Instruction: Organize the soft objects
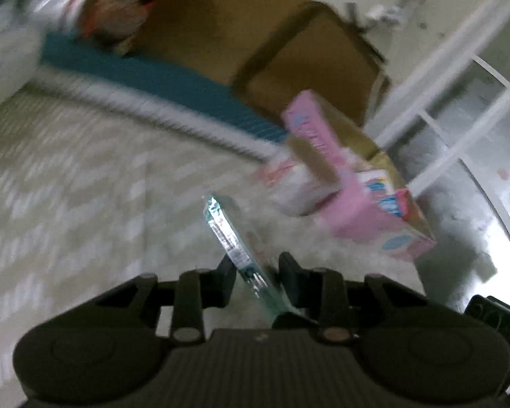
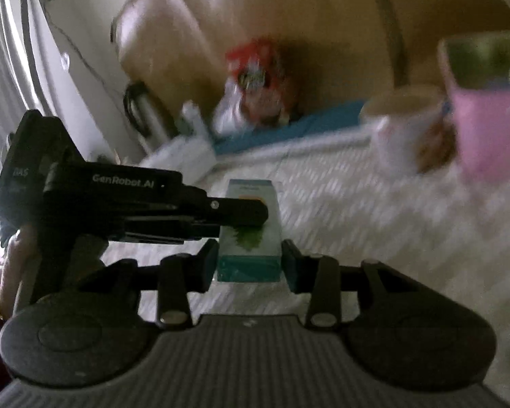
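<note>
A flat teal pack (image 2: 250, 251) with a green leaf print hangs over the patterned bedcover (image 2: 357, 221). My right gripper (image 2: 250, 263) is shut on it, one finger pressing each side of its near end. My left gripper (image 2: 255, 219) reaches in from the left, held by a hand, and clamps the same pack from above and below. In the left wrist view that pack (image 1: 234, 244) shows edge-on, thin and shiny, pinched between the fingers of the left gripper (image 1: 258, 267). An open pink carton (image 1: 363, 197) with a white soft pack (image 1: 289, 187) at its mouth lies just beyond.
A red snack bag (image 2: 258, 78) leans on brown cardboard (image 2: 193, 44) at the back, on a teal mat (image 2: 289, 129). A white round container (image 2: 401, 129) stands beside the pink carton (image 2: 486, 125). A white box (image 2: 183, 159) and a dark flask (image 2: 136, 108) sit at the left. Everything is motion-blurred.
</note>
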A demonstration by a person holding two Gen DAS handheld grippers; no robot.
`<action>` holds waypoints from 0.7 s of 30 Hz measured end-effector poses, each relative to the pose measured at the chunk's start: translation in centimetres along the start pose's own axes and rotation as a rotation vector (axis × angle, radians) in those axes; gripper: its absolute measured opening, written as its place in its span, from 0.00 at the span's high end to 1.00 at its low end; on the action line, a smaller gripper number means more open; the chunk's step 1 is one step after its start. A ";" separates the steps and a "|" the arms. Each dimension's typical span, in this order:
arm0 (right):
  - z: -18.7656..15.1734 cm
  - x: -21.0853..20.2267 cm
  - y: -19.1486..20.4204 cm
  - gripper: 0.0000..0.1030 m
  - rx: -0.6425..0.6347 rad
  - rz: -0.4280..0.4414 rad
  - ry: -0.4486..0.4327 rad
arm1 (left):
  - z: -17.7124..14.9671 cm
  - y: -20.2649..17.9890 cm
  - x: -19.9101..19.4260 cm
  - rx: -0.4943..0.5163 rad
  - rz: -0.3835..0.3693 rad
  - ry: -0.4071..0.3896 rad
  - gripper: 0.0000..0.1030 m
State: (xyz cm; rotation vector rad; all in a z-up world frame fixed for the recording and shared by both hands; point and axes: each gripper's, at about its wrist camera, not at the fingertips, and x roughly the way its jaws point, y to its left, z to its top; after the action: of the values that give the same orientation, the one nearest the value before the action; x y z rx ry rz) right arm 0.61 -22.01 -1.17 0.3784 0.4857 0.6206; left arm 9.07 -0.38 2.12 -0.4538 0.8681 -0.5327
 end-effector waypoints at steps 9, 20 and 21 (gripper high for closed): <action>3.3 -6.2 -3.7 0.58 -0.073 -0.244 -0.324 | 4.9 -13.0 5.0 0.275 -0.127 -0.018 0.72; 8.2 -2.4 -15.3 0.56 -0.122 -0.650 -0.304 | 7.8 -20.9 15.6 0.447 0.024 -0.034 0.44; 8.1 -2.7 -15.7 0.56 -0.103 -0.664 -0.307 | 7.6 -20.7 15.4 0.433 0.014 -0.032 0.44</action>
State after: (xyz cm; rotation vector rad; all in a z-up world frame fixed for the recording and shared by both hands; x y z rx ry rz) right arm 10.28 -37.10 -1.09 0.1891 0.2571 -0.0596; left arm 18.18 -24.62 9.20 -0.0607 0.6995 -0.6788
